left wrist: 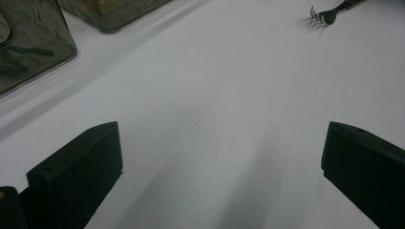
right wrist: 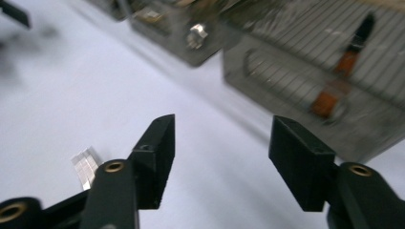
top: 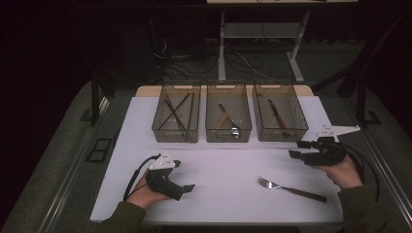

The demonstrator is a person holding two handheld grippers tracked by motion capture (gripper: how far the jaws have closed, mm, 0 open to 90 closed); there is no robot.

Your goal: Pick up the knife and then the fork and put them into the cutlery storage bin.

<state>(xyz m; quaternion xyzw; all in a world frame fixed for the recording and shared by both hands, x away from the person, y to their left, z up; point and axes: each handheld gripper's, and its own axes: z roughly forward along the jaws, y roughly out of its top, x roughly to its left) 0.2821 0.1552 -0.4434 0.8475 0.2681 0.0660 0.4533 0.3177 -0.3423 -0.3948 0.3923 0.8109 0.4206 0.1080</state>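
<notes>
Two tools empty: left tool (top: 187,187) gaping wide, right tool (top: 295,150) half-spread. Fork (top: 290,189) at 5 o'clock on desk (top: 223,165); risk of skidding under shallow pinch.

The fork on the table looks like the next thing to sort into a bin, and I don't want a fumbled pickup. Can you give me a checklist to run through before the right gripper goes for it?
1. fork lies free on the white table, nothing on or against it: ok.
2. right gripper jaws apart and empty: ok.
3. Right gripper lined up over the fork: not ok, it is near the right bin, beyond the fork.
4. left gripper open, empty, apart from the fork: ok.
5. Three bins stand upright in a row: ok.
6. Which bin takes forks: cannot tell, contents too dim.
</notes>
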